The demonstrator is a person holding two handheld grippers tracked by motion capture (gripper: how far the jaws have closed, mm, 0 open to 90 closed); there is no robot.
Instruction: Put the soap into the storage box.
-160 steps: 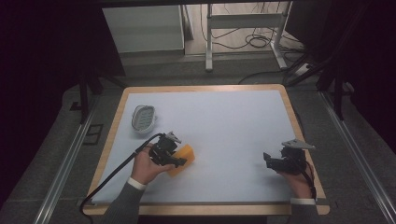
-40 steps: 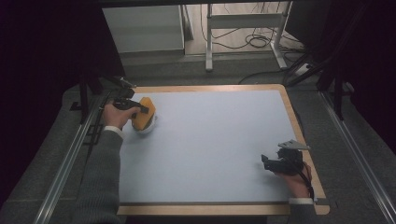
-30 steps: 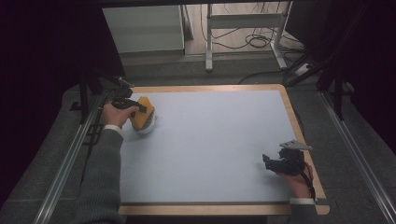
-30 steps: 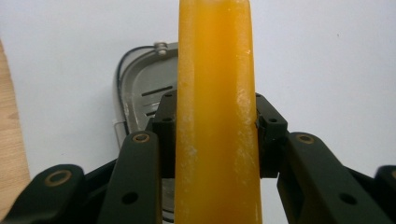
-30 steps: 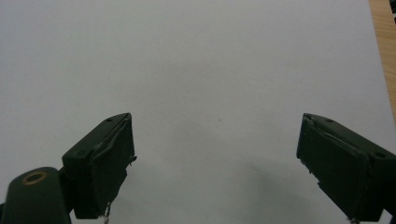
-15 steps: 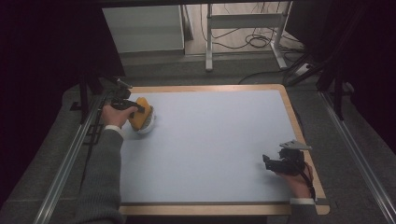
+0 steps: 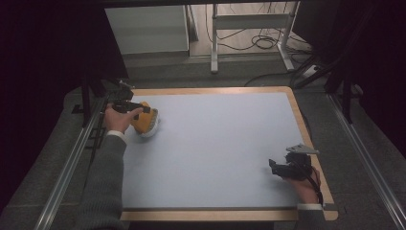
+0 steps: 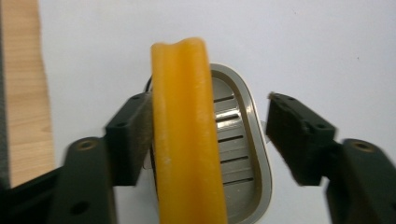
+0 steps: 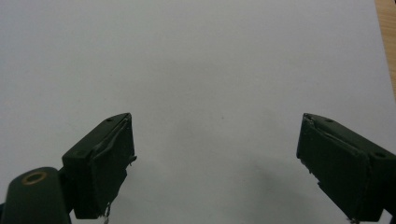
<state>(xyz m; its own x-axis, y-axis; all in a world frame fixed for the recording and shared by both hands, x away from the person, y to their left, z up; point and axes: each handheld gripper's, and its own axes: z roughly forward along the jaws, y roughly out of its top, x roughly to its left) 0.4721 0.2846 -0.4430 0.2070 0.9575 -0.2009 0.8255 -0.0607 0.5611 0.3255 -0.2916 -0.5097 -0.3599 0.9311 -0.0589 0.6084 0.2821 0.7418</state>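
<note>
A yellow bar (image 8: 187, 140) stands on edge in a slotted metal dish (image 8: 243, 149) at the far left of the table. My left gripper (image 8: 210, 107) is open around it: one jaw touches the bar, the other stands clear with a gap. From above, the left gripper (image 7: 127, 106) sits just left of the yellow bar (image 7: 142, 120) and the dish (image 7: 153, 129). My right gripper (image 7: 280, 168) rests near the front right corner. It is open, and my right gripper (image 9: 215, 135) has only bare mat between its jaws.
The pale blue mat (image 7: 220, 143) covers the table inside a wooden rim (image 7: 306, 129). A metal rail (image 7: 72, 163) runs along the left side. Desk legs and cables (image 7: 249, 43) lie on the floor beyond the far edge.
Since the earliest frame my left gripper has carried the yellow bar from the front middle of the mat to the dish at far left. Over the last second both hands have stayed still.
</note>
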